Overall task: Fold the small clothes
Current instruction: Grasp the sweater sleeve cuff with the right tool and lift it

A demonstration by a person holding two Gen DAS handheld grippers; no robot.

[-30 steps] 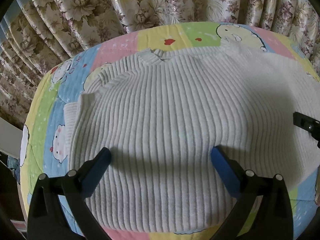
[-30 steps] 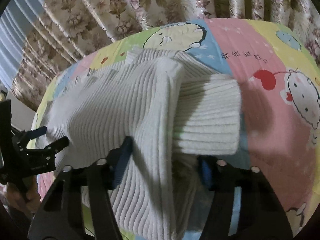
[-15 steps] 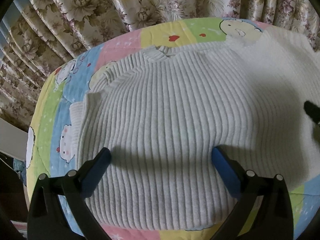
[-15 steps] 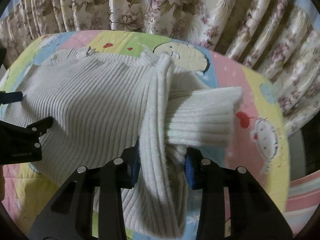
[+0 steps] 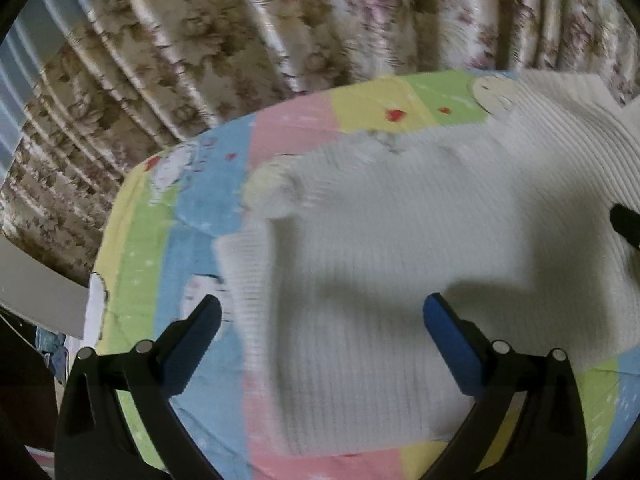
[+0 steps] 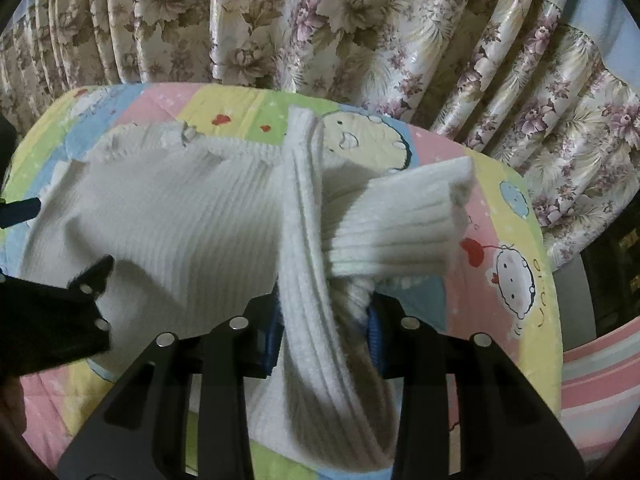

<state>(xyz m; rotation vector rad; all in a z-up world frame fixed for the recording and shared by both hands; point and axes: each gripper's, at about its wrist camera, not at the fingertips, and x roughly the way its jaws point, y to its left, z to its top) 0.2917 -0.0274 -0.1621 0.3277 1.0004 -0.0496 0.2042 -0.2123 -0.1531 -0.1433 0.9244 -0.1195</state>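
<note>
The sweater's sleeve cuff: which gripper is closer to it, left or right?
Right. The right gripper pinches the sweater beside the cuff; the left gripper hangs open above the sweater's opposite side.

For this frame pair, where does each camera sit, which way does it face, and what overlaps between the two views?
Left wrist view: sits on the left gripper, tilted down at the white ribbed sweater on the cartoon quilt, curtain behind; own fingers wide apart, nothing between them.
Right wrist view: sits on the right gripper, tilted down across the same sweater; own fingers clamp its bunched side edge, sleeve sticking out.
Shared: sweater, quilt, curtain; each view catches the other gripper at its edge.
</note>
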